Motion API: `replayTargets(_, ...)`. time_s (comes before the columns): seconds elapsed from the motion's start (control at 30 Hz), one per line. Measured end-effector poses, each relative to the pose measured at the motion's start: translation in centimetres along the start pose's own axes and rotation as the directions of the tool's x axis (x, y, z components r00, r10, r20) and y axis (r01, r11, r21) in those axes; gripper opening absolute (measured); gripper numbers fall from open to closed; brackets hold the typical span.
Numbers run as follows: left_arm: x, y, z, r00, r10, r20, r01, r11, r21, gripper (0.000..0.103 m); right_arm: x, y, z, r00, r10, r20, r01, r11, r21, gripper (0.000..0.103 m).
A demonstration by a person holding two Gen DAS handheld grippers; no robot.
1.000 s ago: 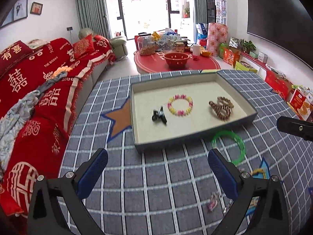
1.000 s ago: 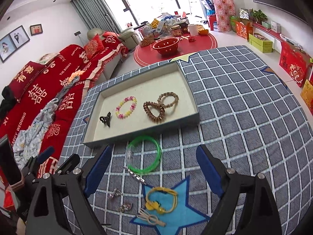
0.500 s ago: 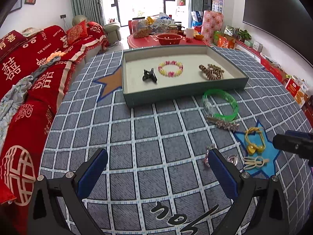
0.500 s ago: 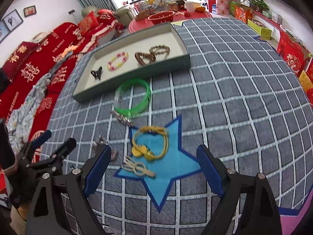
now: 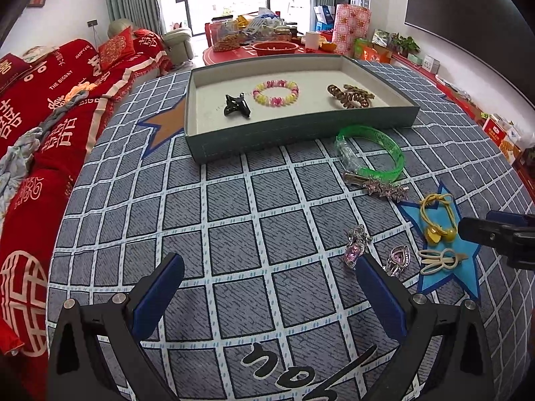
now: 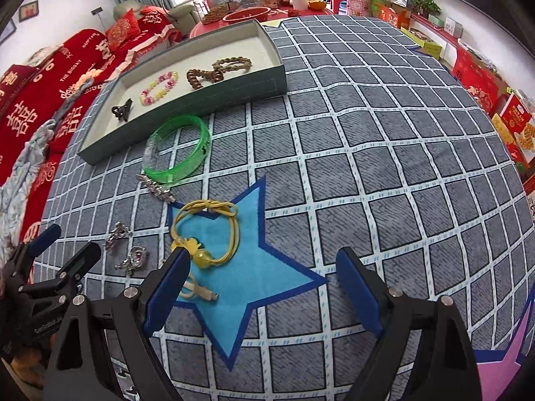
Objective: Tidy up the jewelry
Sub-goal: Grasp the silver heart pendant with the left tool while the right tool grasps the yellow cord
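The left gripper (image 5: 269, 289) was held with fingers spread wide and empty above the checked rug (image 5: 234, 220). At twelve o'clock the tray (image 5: 301, 130) was seen, with a black claw clip (image 5: 236, 106), beaded bracelet (image 5: 276, 92) and brown bracelets (image 5: 349, 96) laid inside. At two o'clock a green bangle (image 5: 371, 150) was found just beside it. The right gripper (image 6: 262, 282) was likewise held wide and empty, with a yellow hair tie (image 6: 205, 230) at eleven o'clock.

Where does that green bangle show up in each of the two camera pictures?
Left wrist view: the green bangle lies right of centre, just in front of the tray's near wall.
Right wrist view: the green bangle lies left of centre, below the tray.
Shared landmark: the tray.
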State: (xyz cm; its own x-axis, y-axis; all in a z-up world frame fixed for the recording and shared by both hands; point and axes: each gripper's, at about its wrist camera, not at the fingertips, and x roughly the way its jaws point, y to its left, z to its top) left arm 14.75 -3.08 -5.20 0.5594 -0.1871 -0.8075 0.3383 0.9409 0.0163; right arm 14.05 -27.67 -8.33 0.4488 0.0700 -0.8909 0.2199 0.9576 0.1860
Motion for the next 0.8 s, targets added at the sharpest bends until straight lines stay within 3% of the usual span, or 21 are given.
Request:
replayTargets(0.53,1.7,-1.2,0.6,1.0,0.02,-0.022,-0.019,0.999,0.046,0.103,1.5,3.1,0.8,0.997,-0.075,0.013,0.076,0.986,-0.149,0.089)
replayTargets(0.73,1.8,-1.3,1.0,1.0,0.003,-0.009,-0.003,0.998,0.064,0.103,0.2,3.6,0.8,0.998,-0.028,0.049,0.036,0.987,-0.156,0.089)
replayTargets(0.8,1.9,-1.4,1.1,1.0,-0.005,-0.007,0.005,0.998,0.07,0.103,0.0,4.2,0.6,0.999,-0.023,0.049,0.032,0.982,-0.185,0.082)
